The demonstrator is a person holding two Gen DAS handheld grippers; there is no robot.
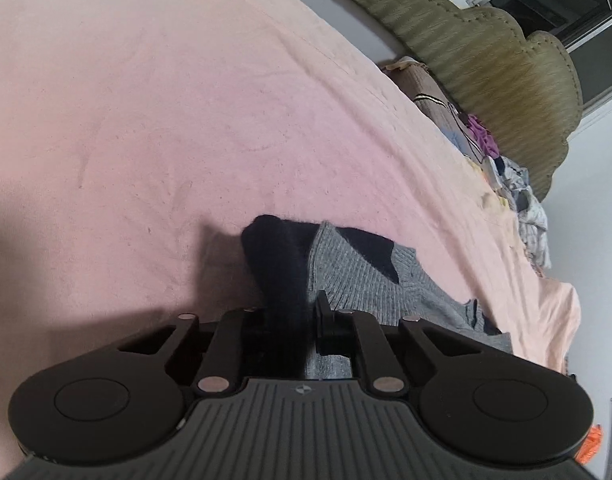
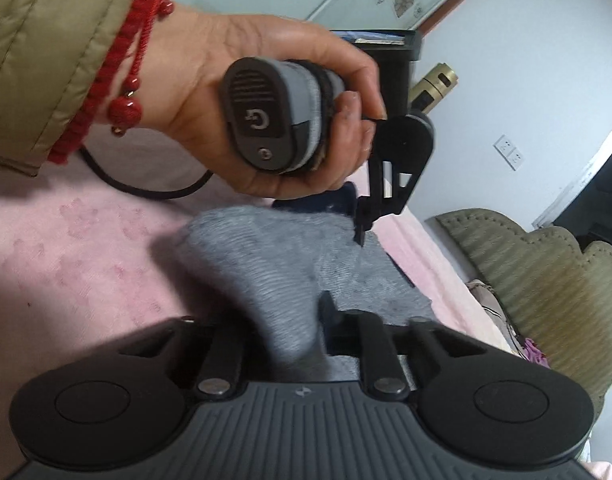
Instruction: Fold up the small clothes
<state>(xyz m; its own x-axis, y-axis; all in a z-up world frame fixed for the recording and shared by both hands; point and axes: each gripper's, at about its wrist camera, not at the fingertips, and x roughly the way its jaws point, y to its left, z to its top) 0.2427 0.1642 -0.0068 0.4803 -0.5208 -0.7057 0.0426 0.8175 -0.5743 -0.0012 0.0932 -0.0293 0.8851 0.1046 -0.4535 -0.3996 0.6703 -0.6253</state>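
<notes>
While both grippers pinch the grey-and-black sock, left gripper clamps its black end, right gripper its grey end; its length stretches between them over the pink bedsheet.

We see the pink bed sheet lying bare and open beyond and left of the grey-and-black knitted garment. Passage to the right is blocked by a pile of loose clothes along the olive padded scalloped headboard.

Sock lies on bedsheet, headboard behind.
</notes>
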